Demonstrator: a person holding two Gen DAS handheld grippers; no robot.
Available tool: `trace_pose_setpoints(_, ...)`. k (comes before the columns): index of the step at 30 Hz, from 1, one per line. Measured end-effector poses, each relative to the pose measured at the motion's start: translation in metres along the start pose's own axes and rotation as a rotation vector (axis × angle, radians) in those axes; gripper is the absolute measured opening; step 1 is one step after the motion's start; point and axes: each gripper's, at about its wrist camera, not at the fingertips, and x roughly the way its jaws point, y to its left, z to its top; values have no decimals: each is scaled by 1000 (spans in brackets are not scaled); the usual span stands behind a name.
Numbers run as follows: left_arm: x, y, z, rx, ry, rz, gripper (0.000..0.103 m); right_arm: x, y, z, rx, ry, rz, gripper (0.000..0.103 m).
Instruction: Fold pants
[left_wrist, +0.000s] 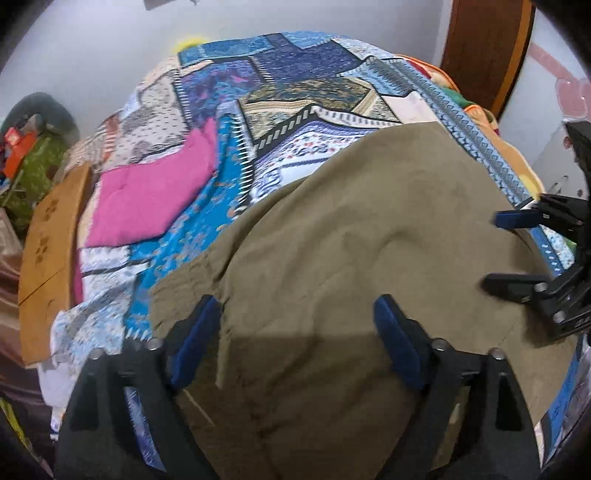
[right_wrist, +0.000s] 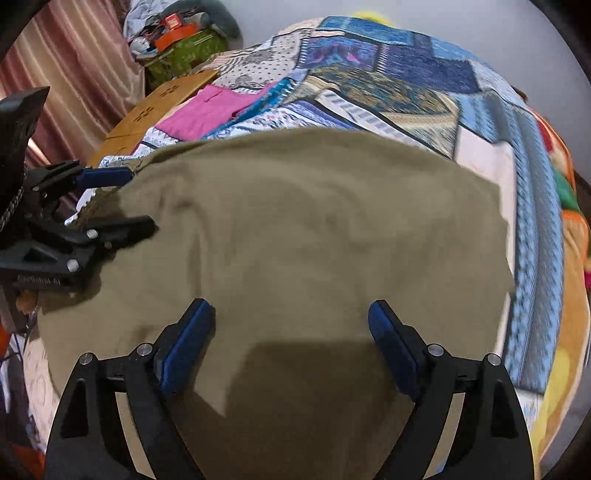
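A: Olive-brown cloth fills most of both views. Those are your pants (left_wrist: 351, 229), lying flat on the patchwork bedspread (left_wrist: 295, 92), folded into one broad block with a few soft creases across the top.

B: And my grippers?

A: Your left gripper (left_wrist: 297, 334) hangs over the near part of the pants, pointing steeply down, its two blue pads (left_wrist: 397, 341) standing wide apart. Nothing is between them but the cloth lying below, and the pads do not press on it. From the right wrist view the same gripper shows at the left edge, over the left border of the pants.

B: The right one?

A: Your right gripper (right_wrist: 291, 338) is the same: fingers spread wide, blue pads (right_wrist: 188, 343) clear of the fabric, with the pants (right_wrist: 314, 229) spread out beneath and ahead of it. In the left wrist view it comes in from the right edge, over the right border of the pants where they meet the blue striped band of the bedspread.

B: What else is on the bed?

A: A pink cloth (left_wrist: 147, 199) lies beyond the pants on the left, apart from them. A wooden board (left_wrist: 48, 236) runs along the bed's left side, and past it a green patterned bundle (right_wrist: 184, 50) carries red and orange items. Both views are slightly blurred at the edges.
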Motion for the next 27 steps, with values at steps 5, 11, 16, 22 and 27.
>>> trace_pose_setpoints(5,-14,14,-25,-74,-7,-27,96,-24,-7,-32,50,-35,-38,85)
trace_pose_setpoints(11,-32,31,-65,-158,-27,-25,96,-45,-6,-65,93,-72,-100,85)
trace_pose_setpoints(16,-45,42,-89,-266,-39,-77,96,-58,-5,-91,126,-101,-145,85)
trace_pose_setpoints(22,-64,37,-96,-241,-60,-5,96,-73,-3,-106,146,-121,-193,85)
trace_pose_setpoints(27,-86,38,-96,-273,-82,7,96,-88,10,-100,86,-158,-228,85)
